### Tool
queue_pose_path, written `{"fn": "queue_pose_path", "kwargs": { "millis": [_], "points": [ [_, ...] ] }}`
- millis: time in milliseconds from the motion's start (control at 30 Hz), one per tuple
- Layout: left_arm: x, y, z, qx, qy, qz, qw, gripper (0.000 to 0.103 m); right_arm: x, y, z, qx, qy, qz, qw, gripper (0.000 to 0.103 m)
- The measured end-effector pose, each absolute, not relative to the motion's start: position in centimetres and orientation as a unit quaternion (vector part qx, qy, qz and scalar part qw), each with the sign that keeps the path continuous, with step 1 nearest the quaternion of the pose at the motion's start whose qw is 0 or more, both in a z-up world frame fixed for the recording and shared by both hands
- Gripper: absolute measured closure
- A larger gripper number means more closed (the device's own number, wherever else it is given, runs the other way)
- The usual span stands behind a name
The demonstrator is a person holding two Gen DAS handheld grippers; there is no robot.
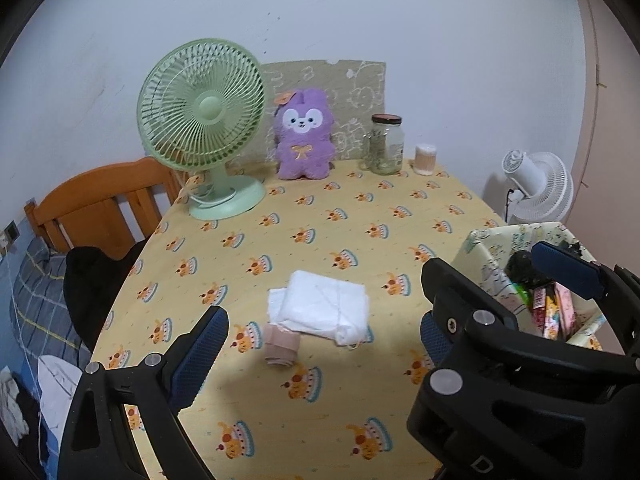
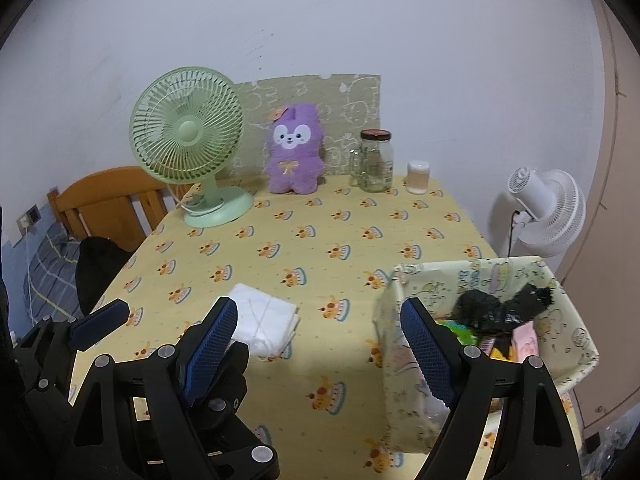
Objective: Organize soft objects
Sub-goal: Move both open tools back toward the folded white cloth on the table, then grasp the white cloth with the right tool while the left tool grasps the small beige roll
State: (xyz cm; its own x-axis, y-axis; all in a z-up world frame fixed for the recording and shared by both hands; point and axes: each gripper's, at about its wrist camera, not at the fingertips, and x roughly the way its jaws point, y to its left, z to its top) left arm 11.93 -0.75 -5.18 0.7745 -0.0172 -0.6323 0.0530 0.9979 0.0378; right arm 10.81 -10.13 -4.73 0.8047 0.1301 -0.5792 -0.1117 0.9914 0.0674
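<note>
A folded white cloth (image 1: 320,308) lies mid-table on the yellow tablecloth (image 1: 320,224), with a small beige roll (image 1: 280,344) touching its near corner. My left gripper (image 1: 324,332) hangs open just short of them, nothing between its fingers. At the right stands a printed fabric basket (image 2: 472,270) holding a black soft item (image 2: 500,308) and colourful packets. My right gripper (image 2: 320,312) is open and empty, its right finger (image 2: 428,356) in front of the basket's near wall. A purple plush (image 1: 304,136) sits upright at the table's far edge.
A green desk fan (image 1: 200,120) stands at the far left, a glass jar (image 1: 386,144) and a small tub (image 1: 425,159) at the far right. A white fan (image 2: 548,212) stands beyond the table's right edge. A wooden headboard (image 1: 100,200) and dark clothing (image 1: 92,280) lie left.
</note>
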Motion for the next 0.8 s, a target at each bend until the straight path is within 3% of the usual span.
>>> {"fn": "queue_pose_path", "kwargs": {
  "millis": [567, 800],
  "points": [
    [14.2, 2.8, -8.6, 0.018, 0.370, 0.005, 0.929, 0.005, 14.0, -6.4, -7.9, -0.003, 0.329, 0.105, 0.938, 0.017],
    [15.4, 4.1, -10.3, 0.009, 0.388, 0.014, 0.921, 0.005, 15.6, -5.4, -9.7, 0.001, 0.347, 0.118, 0.931, 0.009]
  ]
}}
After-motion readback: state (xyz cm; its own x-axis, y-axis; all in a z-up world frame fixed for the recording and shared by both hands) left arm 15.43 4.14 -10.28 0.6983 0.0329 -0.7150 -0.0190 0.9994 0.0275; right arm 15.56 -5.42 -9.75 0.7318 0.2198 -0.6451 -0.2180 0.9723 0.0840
